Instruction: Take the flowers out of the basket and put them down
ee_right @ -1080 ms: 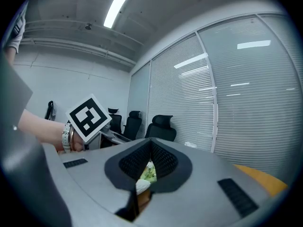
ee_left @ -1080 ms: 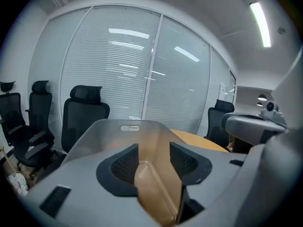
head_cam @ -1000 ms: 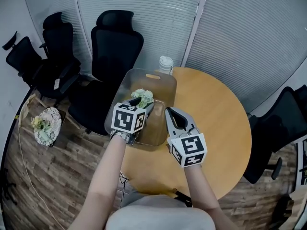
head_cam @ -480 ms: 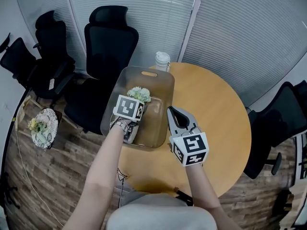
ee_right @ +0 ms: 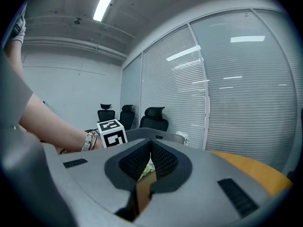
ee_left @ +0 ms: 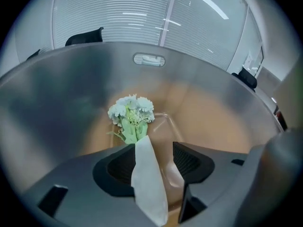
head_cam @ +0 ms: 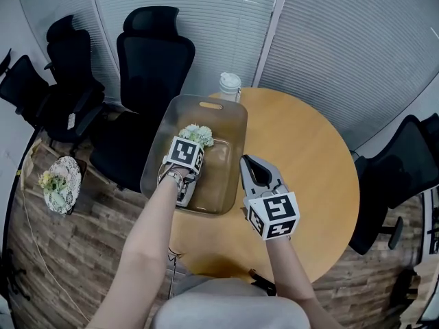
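Note:
A small bouquet of pale green and white flowers [head_cam: 196,134] lies in a translucent grey basket [head_cam: 230,118] on the left of a round wooden table [head_cam: 309,156]. My left gripper [head_cam: 192,148] is down inside the basket, just behind the blooms. In the left gripper view the flowers [ee_left: 131,111] lie ahead, and their white paper wrap [ee_left: 147,178] runs back between the open jaws of my left gripper [ee_left: 154,148], against the left pad with a gap on the right. My right gripper [head_cam: 250,163] hovers over the table beside the basket, shut and empty [ee_right: 150,145].
A white lidded cup [head_cam: 229,86] stands just beyond the basket's far end. Black office chairs [head_cam: 151,53] crowd the left, with another at the right [head_cam: 405,163]. A second bouquet in a white holder [head_cam: 58,184] sits on the floor at the left.
My left gripper has dropped from above the basket down into it and come in behind the flowers. The right gripper has hardly moved.

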`<state>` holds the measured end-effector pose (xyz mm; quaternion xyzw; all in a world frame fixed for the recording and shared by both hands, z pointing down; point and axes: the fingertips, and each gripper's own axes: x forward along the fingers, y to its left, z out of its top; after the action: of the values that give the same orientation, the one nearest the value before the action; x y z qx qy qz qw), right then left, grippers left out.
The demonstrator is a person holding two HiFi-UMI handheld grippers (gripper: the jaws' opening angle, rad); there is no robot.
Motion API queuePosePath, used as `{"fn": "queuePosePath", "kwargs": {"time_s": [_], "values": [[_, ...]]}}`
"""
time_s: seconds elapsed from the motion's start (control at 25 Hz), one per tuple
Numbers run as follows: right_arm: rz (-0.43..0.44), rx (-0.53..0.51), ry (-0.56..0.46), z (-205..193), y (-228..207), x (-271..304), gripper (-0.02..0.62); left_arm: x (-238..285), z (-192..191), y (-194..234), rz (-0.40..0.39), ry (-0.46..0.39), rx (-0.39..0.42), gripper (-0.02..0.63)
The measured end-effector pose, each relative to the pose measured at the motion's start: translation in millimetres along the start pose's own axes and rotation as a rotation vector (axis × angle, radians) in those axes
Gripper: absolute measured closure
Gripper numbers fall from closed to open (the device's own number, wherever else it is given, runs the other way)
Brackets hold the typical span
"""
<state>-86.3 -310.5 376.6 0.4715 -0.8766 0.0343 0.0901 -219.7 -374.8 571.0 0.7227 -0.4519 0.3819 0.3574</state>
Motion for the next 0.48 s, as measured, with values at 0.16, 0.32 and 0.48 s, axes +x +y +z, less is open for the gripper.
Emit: {"fn": "queuePosePath", "kwargs": {"time_s": [0.16,0.32,0.48], "values": [[0.000,0.021,0.011,-5.3,-1.9,0.4,0.571,13.7,-17.9,6.3,0.012,0.077,-0.014,0.354],[-0.005,0.060,0.012,-9.9,-7.4,0.5,0.571,24.7,-32.0,10.0,0.015,0.139,-0.019,0.354],[-0.010,0.059,0.010,-11.0,-8.5,0.6,0.571,30.4,-40.0,15.8,0.049,0.194,-0.010,0.347]]}}
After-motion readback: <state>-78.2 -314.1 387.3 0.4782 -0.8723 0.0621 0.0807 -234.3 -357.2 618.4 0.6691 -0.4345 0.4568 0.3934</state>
